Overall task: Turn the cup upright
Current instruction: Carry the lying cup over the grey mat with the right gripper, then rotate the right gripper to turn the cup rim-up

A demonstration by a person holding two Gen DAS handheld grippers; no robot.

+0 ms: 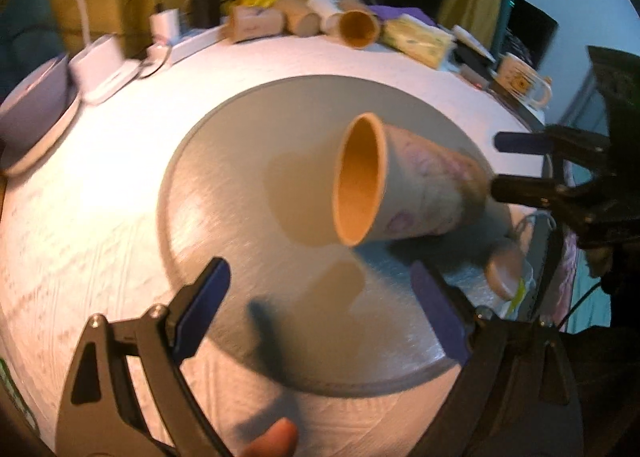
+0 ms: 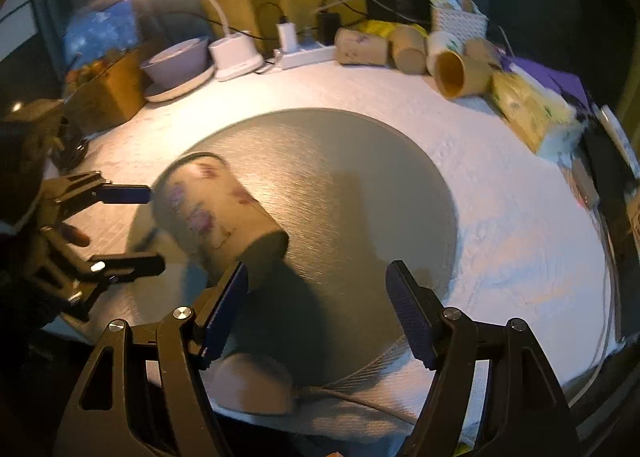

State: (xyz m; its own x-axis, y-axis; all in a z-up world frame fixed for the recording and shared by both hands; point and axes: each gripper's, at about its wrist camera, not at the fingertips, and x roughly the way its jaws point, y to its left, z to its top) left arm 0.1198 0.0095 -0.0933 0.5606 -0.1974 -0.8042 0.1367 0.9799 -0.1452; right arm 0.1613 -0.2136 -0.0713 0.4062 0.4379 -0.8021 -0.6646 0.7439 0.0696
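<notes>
A beige paper cup [image 1: 416, 185] with purple flower prints lies tilted on its side on the round grey mat [image 1: 256, 129], its orange inside facing left. In the right wrist view the cup [image 2: 216, 213] shows its base toward me. My left gripper [image 1: 320, 297] is open, just in front of the cup, touching nothing. It shows at the left of the right wrist view [image 2: 148, 225], jaws spread at the cup's rim end. My right gripper [image 2: 316, 289] is open, its left finger [image 2: 228, 297] right at the cup's base. It also shows in the left wrist view [image 1: 496, 165].
Several paper cups [image 2: 416, 49] lie at the table's far edge beside a tissue pack [image 2: 528, 113], a white basket [image 2: 460, 19], a power strip [image 2: 304, 53], a lamp base [image 2: 236, 55] and a bowl on a plate [image 2: 176, 65]. A white cloth [image 2: 520, 217] covers the table.
</notes>
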